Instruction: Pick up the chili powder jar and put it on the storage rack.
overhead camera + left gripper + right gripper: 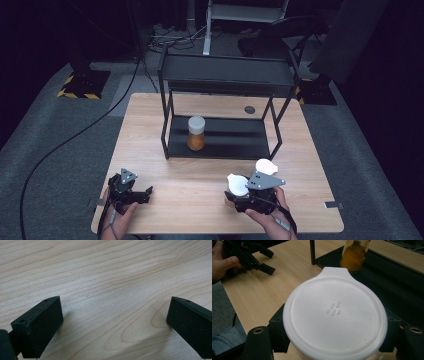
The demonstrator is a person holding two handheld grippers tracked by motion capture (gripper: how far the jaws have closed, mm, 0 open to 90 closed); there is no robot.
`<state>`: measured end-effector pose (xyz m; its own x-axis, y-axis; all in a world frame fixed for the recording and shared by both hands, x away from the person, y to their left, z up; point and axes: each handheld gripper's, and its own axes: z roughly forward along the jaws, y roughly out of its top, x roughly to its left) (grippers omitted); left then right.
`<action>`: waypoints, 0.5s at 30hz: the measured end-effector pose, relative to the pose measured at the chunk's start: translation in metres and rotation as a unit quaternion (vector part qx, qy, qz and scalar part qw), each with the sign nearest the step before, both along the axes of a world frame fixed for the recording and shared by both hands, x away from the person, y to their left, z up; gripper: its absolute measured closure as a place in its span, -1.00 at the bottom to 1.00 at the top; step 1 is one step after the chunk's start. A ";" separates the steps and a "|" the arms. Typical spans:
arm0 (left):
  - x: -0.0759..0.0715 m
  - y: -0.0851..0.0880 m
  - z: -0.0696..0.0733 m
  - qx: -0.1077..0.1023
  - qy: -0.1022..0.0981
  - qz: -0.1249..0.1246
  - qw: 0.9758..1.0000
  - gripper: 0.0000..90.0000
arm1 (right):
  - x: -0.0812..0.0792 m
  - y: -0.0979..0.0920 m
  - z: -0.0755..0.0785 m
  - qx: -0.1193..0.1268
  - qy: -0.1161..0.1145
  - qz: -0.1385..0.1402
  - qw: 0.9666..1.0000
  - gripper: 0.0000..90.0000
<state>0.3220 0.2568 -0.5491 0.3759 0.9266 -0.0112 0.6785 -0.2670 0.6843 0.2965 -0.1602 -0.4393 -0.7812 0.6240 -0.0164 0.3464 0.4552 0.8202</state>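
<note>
White lid (334, 315) sits clamped in our right tongs (252, 192) near the table (200, 195) front, left tongs (131, 192) apart & empty; jar (196, 133) w/ orange stuff waits on shelf (220, 137), nothing placed yet.

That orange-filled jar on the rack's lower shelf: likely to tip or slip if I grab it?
The jar looks tall and narrow, so a high push could tip it. It seems over half full of orange contents, so probably fairly heavy. Its clear wall looks smooth, possibly slippery; grip below the white cap.

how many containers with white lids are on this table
2: a jar of orange stuff on the rack's bottom shelf, and a white-lidded container between the right gripper's jaws.
</note>
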 end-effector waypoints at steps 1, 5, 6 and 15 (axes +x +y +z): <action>0.000 0.000 0.000 0.000 0.000 0.000 1.000 -0.99 | 0.001 0.000 0.001 0.000 -0.001 0.000 1.000 -0.32; 0.000 0.000 0.000 0.000 0.000 0.000 1.000 -0.99 | 0.007 0.001 0.005 0.000 -0.002 -0.003 1.000 -0.32; 0.000 0.000 0.000 0.000 0.000 0.000 1.000 -0.99 | 0.008 0.001 0.006 -0.001 -0.001 -0.004 1.000 -0.32; 0.000 0.000 0.000 0.000 0.000 0.000 1.000 -0.99 | 0.022 0.004 0.016 -0.001 -0.001 -0.013 1.000 -0.32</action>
<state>0.3220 0.2568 -0.5491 0.3761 0.9265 -0.0111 0.6787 -0.2673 0.6841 0.3183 -0.1564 -0.4232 -0.7649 0.6439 -0.0199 0.3562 0.4485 0.8197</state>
